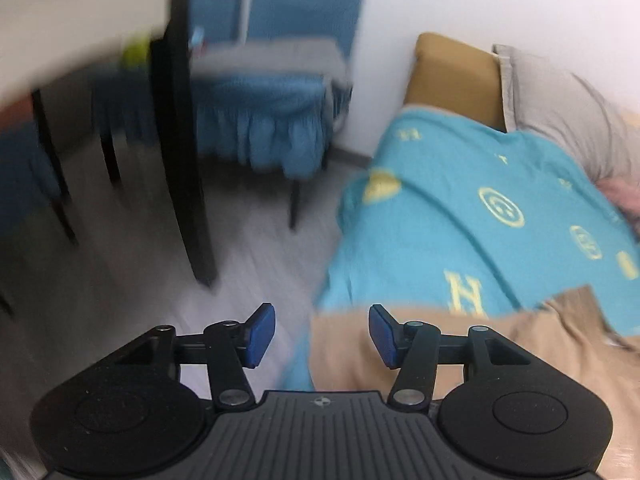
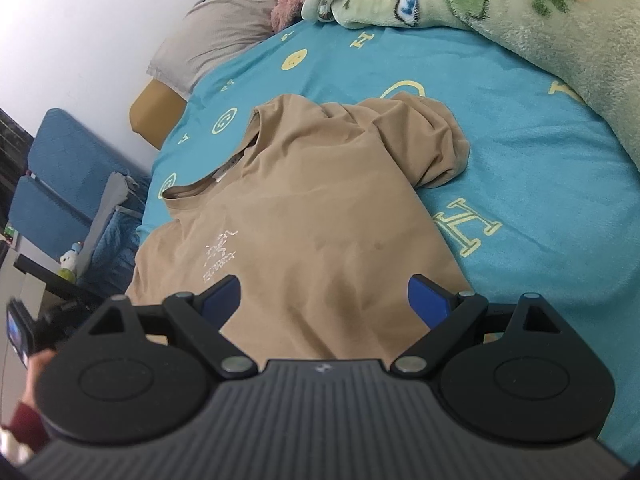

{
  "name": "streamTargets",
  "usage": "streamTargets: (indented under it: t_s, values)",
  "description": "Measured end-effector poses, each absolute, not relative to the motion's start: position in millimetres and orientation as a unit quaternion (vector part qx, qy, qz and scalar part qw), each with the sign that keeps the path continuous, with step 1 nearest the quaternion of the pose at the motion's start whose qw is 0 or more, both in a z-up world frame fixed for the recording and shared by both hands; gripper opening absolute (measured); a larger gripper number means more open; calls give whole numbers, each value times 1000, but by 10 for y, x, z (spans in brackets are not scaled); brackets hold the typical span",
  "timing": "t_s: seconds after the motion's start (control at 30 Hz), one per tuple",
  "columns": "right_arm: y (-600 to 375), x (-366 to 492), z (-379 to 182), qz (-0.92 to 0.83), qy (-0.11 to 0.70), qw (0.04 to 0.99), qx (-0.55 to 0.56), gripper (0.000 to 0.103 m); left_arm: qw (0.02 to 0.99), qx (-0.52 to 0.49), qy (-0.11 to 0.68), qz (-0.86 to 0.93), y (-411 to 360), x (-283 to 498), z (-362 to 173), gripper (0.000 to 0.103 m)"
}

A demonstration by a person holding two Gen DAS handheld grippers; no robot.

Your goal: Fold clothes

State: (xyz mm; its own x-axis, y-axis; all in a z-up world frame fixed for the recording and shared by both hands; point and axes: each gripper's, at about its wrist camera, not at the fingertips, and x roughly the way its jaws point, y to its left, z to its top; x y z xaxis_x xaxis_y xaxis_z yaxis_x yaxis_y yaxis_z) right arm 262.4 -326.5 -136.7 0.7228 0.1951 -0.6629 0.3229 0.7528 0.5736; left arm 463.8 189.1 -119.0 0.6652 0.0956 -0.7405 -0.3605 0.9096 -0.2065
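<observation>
A tan T-shirt (image 2: 320,208) lies spread on the turquoise bedsheet (image 2: 520,128), its collar away from the right gripper (image 2: 324,300) and one sleeve bunched up ahead and to the right of the fingers. That gripper hangs over the shirt's lower half with its blue pads (image 2: 426,300) set wide apart and nothing between them; the shirt's white chest print sits just ahead of the left finger. Farther ahead, a green fleece blanket (image 2: 540,12) heaps over the sheet's far right side, with a pink fuzzy thing (image 2: 290,4) and a grey pillow (image 2: 224,28) to its left against the wall.

The left gripper (image 1: 322,334) is off at the bed's edge, fingers apart too, gripping nothing. The shirt's edge lies under and just beyond its right finger, while bare floor shows beyond its left one. Ahead and to the left of those fingers stands a dark table leg (image 1: 184,160), and past it a chair with a blue ruffled cover (image 1: 260,120), all blurred. The tan headboard (image 1: 452,76) shows ahead to the right.
</observation>
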Motion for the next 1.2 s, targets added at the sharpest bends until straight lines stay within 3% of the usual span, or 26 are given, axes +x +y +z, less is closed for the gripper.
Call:
streamTargets:
  t_s: [0.2, 0.37, 0.5, 0.53, 0.57, 0.7, 0.97, 1.0, 1.1, 1.2]
  values:
    - [-3249, 2614, -1359, -35, 372, 860, 348, 92, 809, -438, 380, 94, 2179, 3934, -1627, 51]
    - [-3236, 2610, -1359, -36, 375, 859, 348, 92, 748, -560, 345, 91, 2179, 3738, -1910, 50]
    - [-3236, 2614, -1370, -38, 378, 858, 345, 92, 756, -551, 340, 97, 2053, 3808, -1865, 34]
    - [-3238, 2618, -1375, -39, 378, 858, 346, 92, 755, -553, 340, 92, 2033, 3832, -1862, 19]
    - [-3239, 2623, -1380, -39, 379, 857, 347, 92, 756, -550, 345, 87, 2019, 3891, -1873, 11]
    - [-3228, 2635, -1395, -36, 382, 856, 347, 92, 790, -460, 389, 111, 1988, 4003, -1703, 5]
    - [-3218, 2610, -1322, -41, 366, 874, 318, 92, 886, -105, 404, 201, 1728, 4173, -1357, 5]
    - [-3211, 2602, -1304, -41, 363, 877, 312, 92, 891, -78, 398, 204, 1675, 4136, -1357, 8]
    - [-3178, 2582, -1234, -35, 349, 891, 289, 92, 898, -53, 392, 194, 1538, 3929, -1310, 36]
    - [-3118, 2540, -1133, -29, 329, 910, 252, 92, 909, -59, 381, 156, 1407, 3632, -1137, 47]
